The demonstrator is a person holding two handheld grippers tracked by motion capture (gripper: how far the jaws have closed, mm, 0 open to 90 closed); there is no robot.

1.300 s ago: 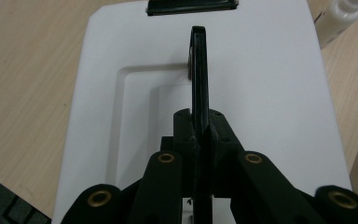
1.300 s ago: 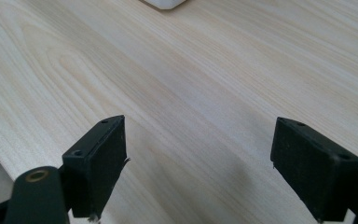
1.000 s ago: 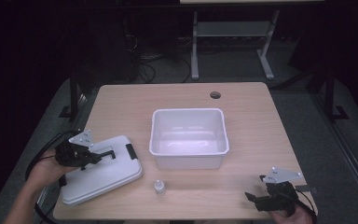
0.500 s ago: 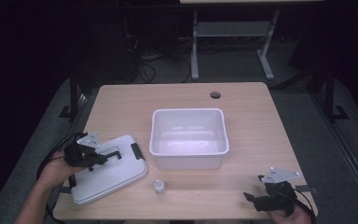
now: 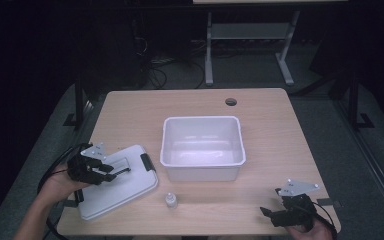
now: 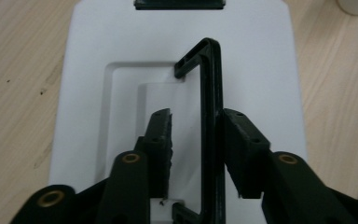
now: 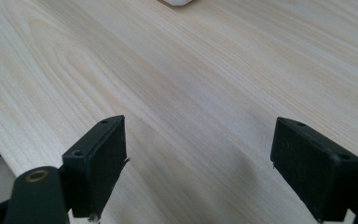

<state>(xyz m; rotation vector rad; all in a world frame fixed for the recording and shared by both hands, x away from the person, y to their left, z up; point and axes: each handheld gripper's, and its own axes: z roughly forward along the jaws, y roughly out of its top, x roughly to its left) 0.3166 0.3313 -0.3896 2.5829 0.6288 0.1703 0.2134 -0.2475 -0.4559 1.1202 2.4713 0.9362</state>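
A white lid (image 5: pixel 130 187) with a black handle (image 5: pixel 121 167) lies flat on the table at the left. My left gripper (image 5: pixel 114 172) rests over it, and its jaws have just been opening. In the left gripper view the handle (image 6: pixel 212 116) stands up between the parted jaws of the left gripper (image 6: pixel 196 123). It sits close against the right jaw, with a gap to the left one. My right gripper (image 5: pixel 269 214) hovers open over bare wood at the front right, and in the right gripper view nothing lies between the jaws of the right gripper (image 7: pixel 198 149).
A white open bin (image 5: pixel 202 167) stands mid-table. A small white bottle (image 5: pixel 170 200) sits in front of it, beside the lid. A cable hole (image 5: pixel 231 102) marks the far side. Black latches (image 5: pixel 145 161) edge the lid.
The lid and my left gripper shifted slightly to the right. The left jaws, which were shut on the handle, now stand apart. The right gripper has not moved.
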